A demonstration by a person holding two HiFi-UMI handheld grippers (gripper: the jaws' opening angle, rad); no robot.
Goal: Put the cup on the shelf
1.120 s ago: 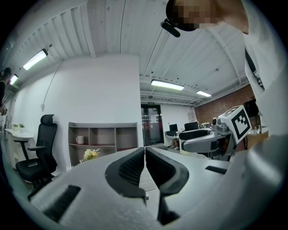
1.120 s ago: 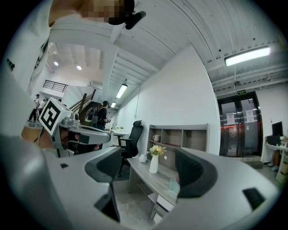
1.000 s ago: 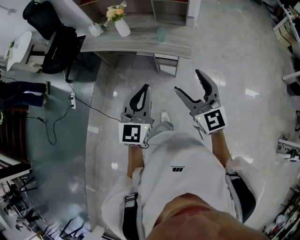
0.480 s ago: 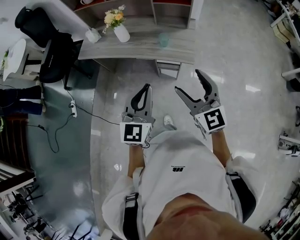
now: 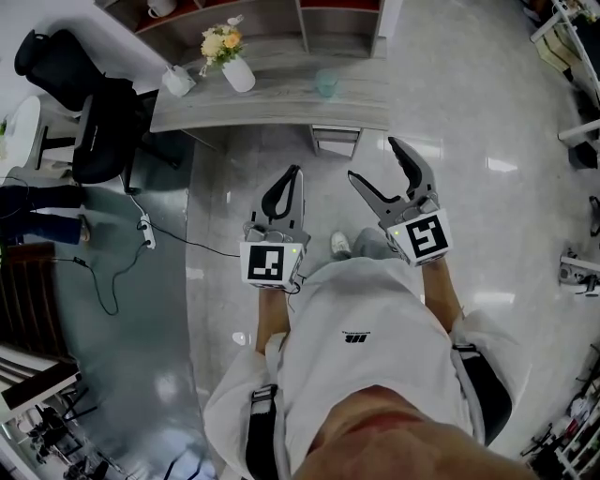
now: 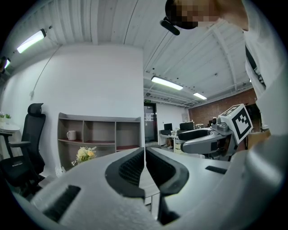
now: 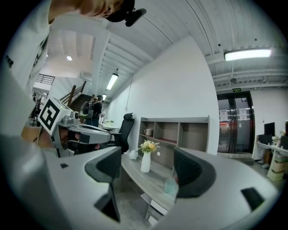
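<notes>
The left gripper (image 5: 292, 173) has its jaws pressed together on nothing. Beside it at three o'clock, the right gripper (image 5: 373, 159) has its jaws spread wide and empty. Well apart at twelve o'clock, the pale translucent green cup (image 5: 326, 84) stands on the curved grey wooden desk (image 5: 281, 101). A white vase of yellow flowers (image 5: 238, 73) stands at the cup's nine o'clock. The open grey shelf unit (image 5: 299, 17) stands behind the desk, with a white mug (image 5: 161, 7) in its left compartment.

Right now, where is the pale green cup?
In the head view the cup stands on the grey desk, right of the flower vase, in front of the shelf.
</notes>
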